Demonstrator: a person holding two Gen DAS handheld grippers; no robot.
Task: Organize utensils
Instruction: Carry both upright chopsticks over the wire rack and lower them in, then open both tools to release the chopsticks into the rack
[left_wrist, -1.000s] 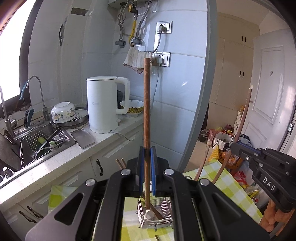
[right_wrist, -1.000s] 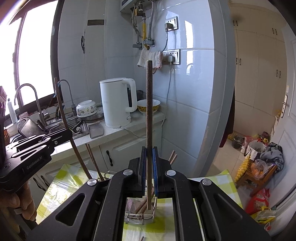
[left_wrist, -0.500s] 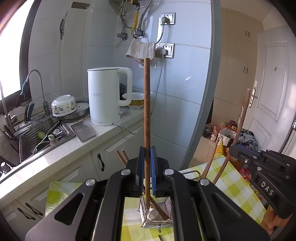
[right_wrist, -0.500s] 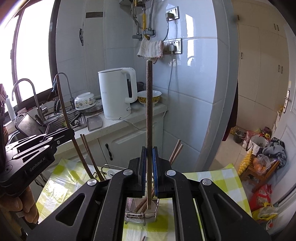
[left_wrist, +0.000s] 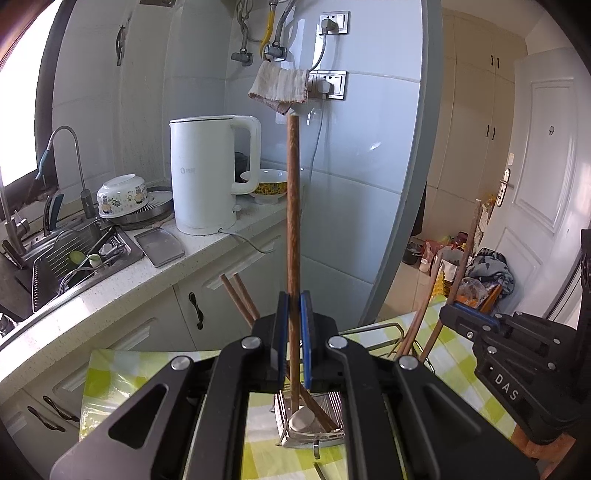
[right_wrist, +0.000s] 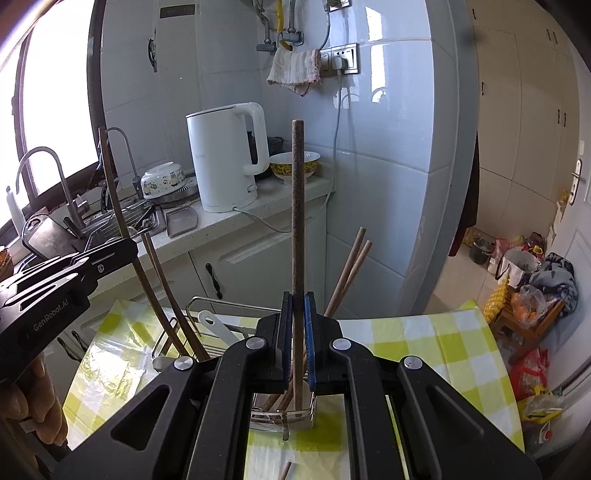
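My left gripper (left_wrist: 291, 306) is shut on an upright brown chopstick (left_wrist: 292, 221); its lower end hangs over a wire utensil rack (left_wrist: 314, 437) on the yellow checked tablecloth (left_wrist: 118, 373). My right gripper (right_wrist: 297, 306) is shut on another upright chopstick (right_wrist: 297, 206), its lower end inside the rack's compartment (right_wrist: 284, 415). Several chopsticks (right_wrist: 351, 269) lean in the rack, and a white spoon (right_wrist: 216, 326) rests in it. Each gripper shows in the other view, left gripper (right_wrist: 62, 288) at left, right gripper (left_wrist: 517, 354) at right.
A counter behind the table holds a white kettle (left_wrist: 207, 173), bowls (left_wrist: 269, 184), a metal tray (left_wrist: 159, 245) and a sink (left_wrist: 74, 258) with a faucet. A loose chopstick end (right_wrist: 284, 470) lies on the cloth near me. A door (left_wrist: 535, 166) and bags (right_wrist: 524, 284) stand at right.
Both grippers have moved lower and closer to the rack with their chopsticks still held upright; the rack and the leaning chopsticks now show larger in both views.
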